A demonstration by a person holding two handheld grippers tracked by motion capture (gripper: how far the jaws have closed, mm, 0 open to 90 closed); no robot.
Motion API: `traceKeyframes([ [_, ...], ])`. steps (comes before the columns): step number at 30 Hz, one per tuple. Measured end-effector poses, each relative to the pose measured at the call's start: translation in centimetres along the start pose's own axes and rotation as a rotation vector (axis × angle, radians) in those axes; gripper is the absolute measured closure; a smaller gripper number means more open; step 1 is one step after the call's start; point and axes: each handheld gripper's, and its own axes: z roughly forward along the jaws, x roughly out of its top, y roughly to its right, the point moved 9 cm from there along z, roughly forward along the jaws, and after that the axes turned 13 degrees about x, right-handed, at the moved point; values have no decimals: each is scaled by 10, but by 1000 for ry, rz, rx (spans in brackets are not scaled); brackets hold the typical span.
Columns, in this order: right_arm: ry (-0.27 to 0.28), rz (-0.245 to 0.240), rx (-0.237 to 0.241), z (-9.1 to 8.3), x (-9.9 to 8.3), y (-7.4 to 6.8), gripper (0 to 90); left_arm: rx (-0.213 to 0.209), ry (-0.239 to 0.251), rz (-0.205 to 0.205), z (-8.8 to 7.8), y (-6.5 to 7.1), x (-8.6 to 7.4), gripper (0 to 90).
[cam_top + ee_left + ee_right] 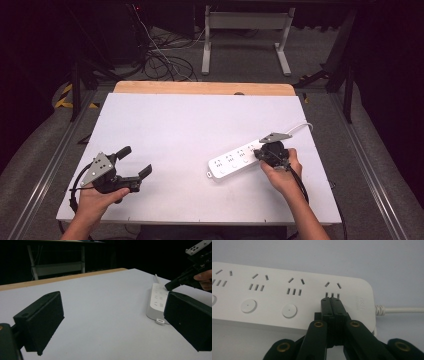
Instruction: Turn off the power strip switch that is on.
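Note:
A white power strip (232, 161) (157, 300) (287, 290) lies flat on the white table top (200, 125), right of centre, with its cord (300, 127) (402, 310) leading off to the right. My right gripper (257, 154) (331, 300) is shut, its tips down on the strip's cord end, just below the last socket. Round buttons (289, 310) show beside the other sockets; the spot under the tips is hidden. The same gripper (168, 286) appears in the left gripper view. My left gripper (136, 161) (113, 320) stands open near the front left, holding nothing.
A wooden strip (200, 88) runs along the table's far edge. Beyond it stand a grey table frame (245, 30) and loose cables (165, 55) on the floor. Bare white surface lies between the two grippers.

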Motion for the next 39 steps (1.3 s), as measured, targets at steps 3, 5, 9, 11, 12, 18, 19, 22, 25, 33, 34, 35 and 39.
traceKeyframes([
  [3,4,-1,-1,0,0,0,900,1,3,-7,0,0,1,30],
  [5,3,0,-1,0,0,0,900,2,2,-1,0,-1,0,30],
  [9,2,-2,1,0,0,0,900,1,0,-2,0,-1,0,30],
  [11,-3,-14,-5,0,0,0,900,0,-1,-1,0,-1,0,31],
  [12,-3,-19,-5,0,0,-1,900,0,0,-1,1,-1,0,31],
  [18,8,-20,-8,-1,2,-1,900,-1,-3,-2,1,0,-1,31],
  [19,8,-20,-8,-1,2,-1,900,-2,-3,-1,1,0,-1,31],
  [22,12,-20,-9,-1,2,-1,900,1,-1,-2,1,-1,0,31],
  [25,14,-15,-9,-1,2,-1,900,-2,-2,-1,1,0,0,31],
  [33,16,-13,-7,-1,2,-1,900,-1,0,-4,1,-1,0,31],
  [34,14,-18,-7,-1,2,-1,900,-2,-1,-8,1,-1,0,31],
  [35,17,-18,-6,-1,2,-1,900,-2,0,-10,1,-1,0,31],
  [39,43,-18,2,-2,3,0,900,1,-1,-12,1,-2,0,31],
])
